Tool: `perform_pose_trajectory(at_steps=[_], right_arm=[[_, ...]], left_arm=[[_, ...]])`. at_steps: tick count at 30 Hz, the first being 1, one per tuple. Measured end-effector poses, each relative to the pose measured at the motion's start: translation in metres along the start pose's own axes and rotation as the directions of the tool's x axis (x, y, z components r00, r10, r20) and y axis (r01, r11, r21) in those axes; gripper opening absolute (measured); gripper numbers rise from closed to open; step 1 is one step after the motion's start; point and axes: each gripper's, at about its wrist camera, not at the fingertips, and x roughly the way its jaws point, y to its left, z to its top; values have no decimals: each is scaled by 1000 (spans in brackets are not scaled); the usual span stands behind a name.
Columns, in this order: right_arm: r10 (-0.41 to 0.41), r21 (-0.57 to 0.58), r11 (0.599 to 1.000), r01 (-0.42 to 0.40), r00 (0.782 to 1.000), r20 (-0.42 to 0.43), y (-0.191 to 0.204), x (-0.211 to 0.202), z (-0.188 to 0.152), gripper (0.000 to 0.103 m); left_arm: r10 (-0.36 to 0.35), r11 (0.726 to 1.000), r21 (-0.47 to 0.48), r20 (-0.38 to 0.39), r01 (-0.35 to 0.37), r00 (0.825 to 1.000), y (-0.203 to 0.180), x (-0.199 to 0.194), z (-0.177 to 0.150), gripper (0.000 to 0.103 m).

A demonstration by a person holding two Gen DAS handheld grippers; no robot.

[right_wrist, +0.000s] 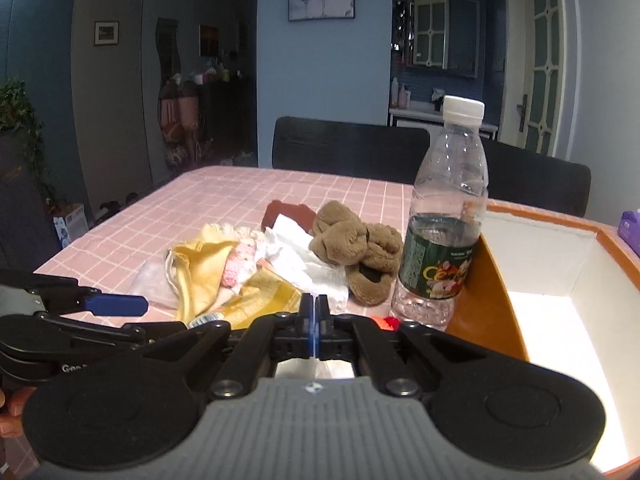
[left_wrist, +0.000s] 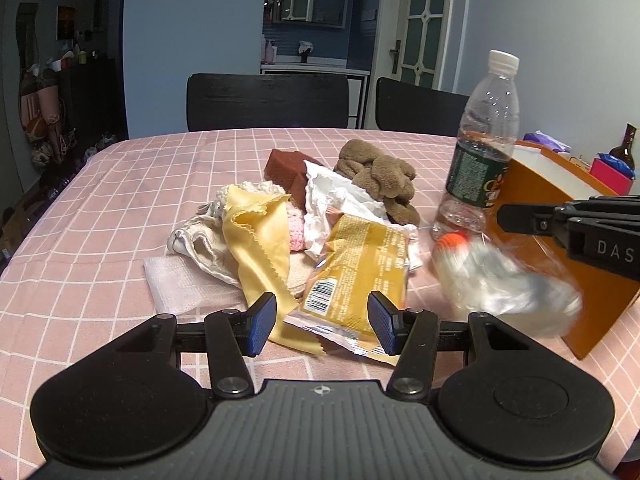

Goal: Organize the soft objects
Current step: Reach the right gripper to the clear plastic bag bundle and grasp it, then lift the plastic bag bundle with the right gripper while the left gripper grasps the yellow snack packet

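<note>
A heap of soft things lies on the pink checked tablecloth [left_wrist: 120, 184]: a yellow cloth [left_wrist: 260, 236], a brown plush toy [left_wrist: 380, 178], a red-brown sponge [left_wrist: 286, 170], white crumpled paper [left_wrist: 332, 200], a pink knit piece [left_wrist: 296, 228] and a yellow snack packet [left_wrist: 360, 268]. My left gripper [left_wrist: 322, 326] is open just in front of the packet. My right gripper [right_wrist: 314, 316] is shut on a clear plastic bag with an orange-tipped item [left_wrist: 500, 276], which is blurred and hangs beside the orange box [right_wrist: 540, 280].
A plastic water bottle [right_wrist: 444, 216] stands between the heap and the orange box, whose white inside is open. Two black chairs [left_wrist: 268, 100] stand behind the table. A dark glass bottle [left_wrist: 626, 148] and purple tissues stand beyond the box.
</note>
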Motion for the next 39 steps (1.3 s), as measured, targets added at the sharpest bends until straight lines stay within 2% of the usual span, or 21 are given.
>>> perform_pose_trajectory(at_steps=[2,6,7,8,9,13,15,17,18,21,24,28,34,37,39], right_arm=[[5,4,1000,-5,1000,-29,-4,4,-3,0],[42,65,997,-38,997,-63,-13,6,-13,8],[51,70,997,-46,996,-70,-13,7,-15,13],[51,68,997,-46,996,-74,-13,7,-17,32],[49,66,997,-44,996,-72,-12,5,-18,46],[52,74,996,-47,996,-67,-12,-9,-24,49],[56,103,994,-48,996,-75,-14,-18,-26,67],[55,131,990,-43,994,-90,-13,-26,-30,79],[48,137,990,-34,994,-99,-12,-30,-32,82],[5,153,988,17,990,-142,-9,-38,-42,84],[9,222,974,36,980,-199,-14,-43,-52,85],[65,353,935,35,962,-267,-24,-40,-65,89],[150,459,889,-4,947,-284,-23,-27,-72,89],[143,448,894,1,947,-287,-19,-18,-69,86],[150,441,897,-7,945,-291,-20,-11,-68,73]], left_arm=[[-9,1000,1,5,9,1000,-2,-3,0,63],[-35,999,-2,2,35,999,-4,-5,-2,63],[-40,999,-1,-1,40,999,-5,-5,-3,63],[-44,999,1,-3,44,999,-5,-5,-4,63],[-47,999,4,-5,47,999,-5,-6,-5,63],[-60,998,22,-17,61,998,-8,-7,-8,64],[-72,997,29,-20,72,997,-10,-11,-9,64],[-97,995,29,-21,98,995,-12,-15,-11,64],[-108,994,27,-25,109,994,-14,-16,-12,64],[-140,990,16,-40,141,989,-18,-20,-18,64],[-170,985,13,-56,171,984,-24,-25,-24,64],[-170,985,10,-91,172,981,-29,-22,-32,64],[-186,982,13,-136,190,973,-38,-21,-44,64],[-206,977,27,-155,213,966,-48,-22,-49,64],[-214,975,31,-160,222,964,-53,-22,-51,64]])
